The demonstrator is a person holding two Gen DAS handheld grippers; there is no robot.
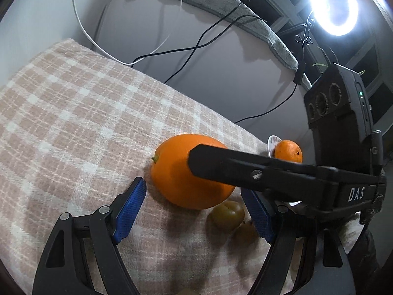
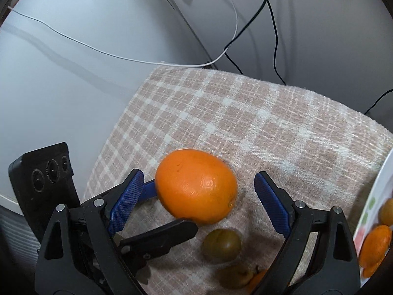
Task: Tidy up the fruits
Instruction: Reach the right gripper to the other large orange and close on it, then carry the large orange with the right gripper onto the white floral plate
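Note:
A large orange (image 1: 189,172) (image 2: 196,185) lies on the checked pink cloth (image 1: 73,123) (image 2: 245,113). My left gripper (image 1: 196,209) is open, its blue pads on either side of and just short of the orange. My right gripper (image 2: 199,196) is open around the same orange; one of its fingers (image 1: 245,169) crosses the orange in the left wrist view. A greenish-brown plum (image 1: 228,212) (image 2: 221,244) lies just in front of the orange, with a second small fruit (image 1: 245,231) (image 2: 235,275) beside it. A white plate (image 2: 375,196) at the right holds an orange (image 2: 375,245) and a plum (image 2: 386,211).
A bright ring light (image 1: 334,5) stands at the upper right. Black and white cables (image 1: 196,46) (image 2: 122,56) hang over the grey wall behind the cloth. The plate's rim (image 1: 271,145) with an orange (image 1: 287,152) shows past the cloth's far edge.

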